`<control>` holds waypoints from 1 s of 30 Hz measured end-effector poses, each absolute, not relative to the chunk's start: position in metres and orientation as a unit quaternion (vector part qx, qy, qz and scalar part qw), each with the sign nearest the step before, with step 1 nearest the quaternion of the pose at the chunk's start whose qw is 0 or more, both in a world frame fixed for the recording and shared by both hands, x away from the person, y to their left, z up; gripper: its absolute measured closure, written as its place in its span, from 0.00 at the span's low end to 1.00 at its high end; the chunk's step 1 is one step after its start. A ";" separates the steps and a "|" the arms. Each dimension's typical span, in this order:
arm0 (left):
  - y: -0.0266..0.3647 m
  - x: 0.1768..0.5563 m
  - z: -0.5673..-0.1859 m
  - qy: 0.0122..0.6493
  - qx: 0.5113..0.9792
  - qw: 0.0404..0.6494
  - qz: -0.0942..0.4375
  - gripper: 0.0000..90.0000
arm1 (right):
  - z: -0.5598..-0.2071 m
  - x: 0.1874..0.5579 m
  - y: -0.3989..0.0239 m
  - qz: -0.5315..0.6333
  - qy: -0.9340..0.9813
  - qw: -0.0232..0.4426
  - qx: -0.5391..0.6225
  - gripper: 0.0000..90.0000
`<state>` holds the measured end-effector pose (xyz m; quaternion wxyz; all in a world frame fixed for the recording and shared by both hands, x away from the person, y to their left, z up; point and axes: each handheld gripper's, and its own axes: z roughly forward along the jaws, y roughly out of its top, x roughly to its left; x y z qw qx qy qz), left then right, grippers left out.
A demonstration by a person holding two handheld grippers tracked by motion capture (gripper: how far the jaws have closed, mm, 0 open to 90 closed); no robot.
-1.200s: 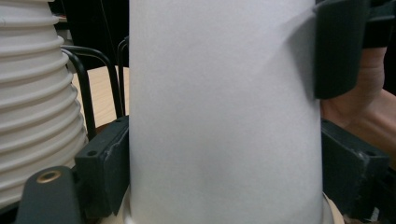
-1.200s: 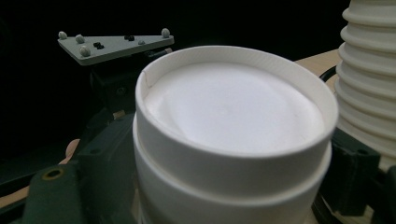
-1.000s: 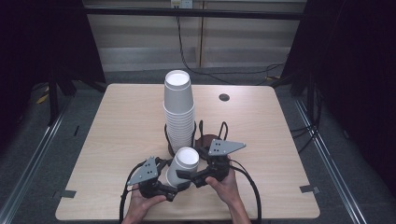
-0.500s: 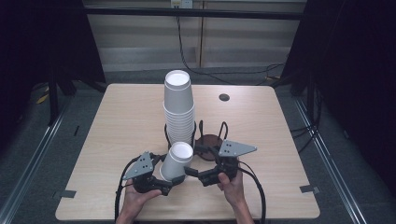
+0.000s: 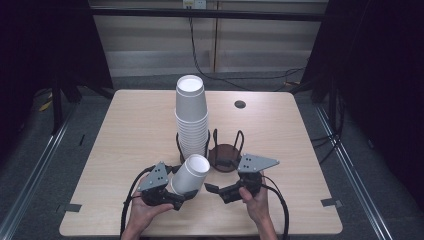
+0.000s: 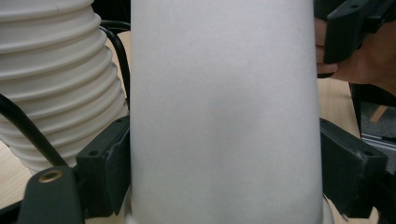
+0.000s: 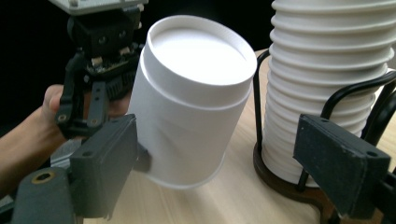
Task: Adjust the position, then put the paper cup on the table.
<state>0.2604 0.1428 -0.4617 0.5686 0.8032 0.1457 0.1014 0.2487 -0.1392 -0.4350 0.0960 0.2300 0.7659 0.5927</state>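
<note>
Near the tabletop's (image 5: 125,125) front edge, the left gripper (image 5: 182,197) clamps 1 paper cup (image 5: 190,175) tilted, its long axis running toward the cup stack (image 5: 191,120), while the right gripper (image 5: 214,189), jaws wide and empty, sits just beside its base.

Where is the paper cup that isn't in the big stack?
In the high view the single cup is near the table's front edge, clamped in the left gripper, just in front of the tall cup stack.
</note>
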 end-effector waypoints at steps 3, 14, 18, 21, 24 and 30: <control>0.143 0.260 -0.462 0.147 0.809 0.560 0.104 0.18 | -0.435 0.248 -0.140 0.580 0.778 0.088 0.227 0.15; 0.139 0.256 -0.465 0.128 0.847 0.503 0.118 0.18 | -0.438 0.250 -0.139 0.538 0.810 0.075 0.222 0.15; 0.136 0.255 -0.464 0.119 0.859 0.485 0.119 0.18 | -0.438 0.250 -0.139 0.518 0.825 0.076 0.214 0.16; 0.133 0.256 -0.462 0.112 0.868 0.469 0.119 0.18 | -0.438 0.249 -0.140 0.508 0.835 0.078 0.197 0.16; 0.133 0.257 -0.460 0.106 0.874 0.458 0.118 0.18 | -0.439 0.250 -0.142 0.497 0.843 0.078 0.192 0.16; 0.129 0.259 -0.457 0.099 0.887 0.436 0.117 0.18 | -0.439 0.254 -0.143 0.472 0.861 0.060 0.179 0.16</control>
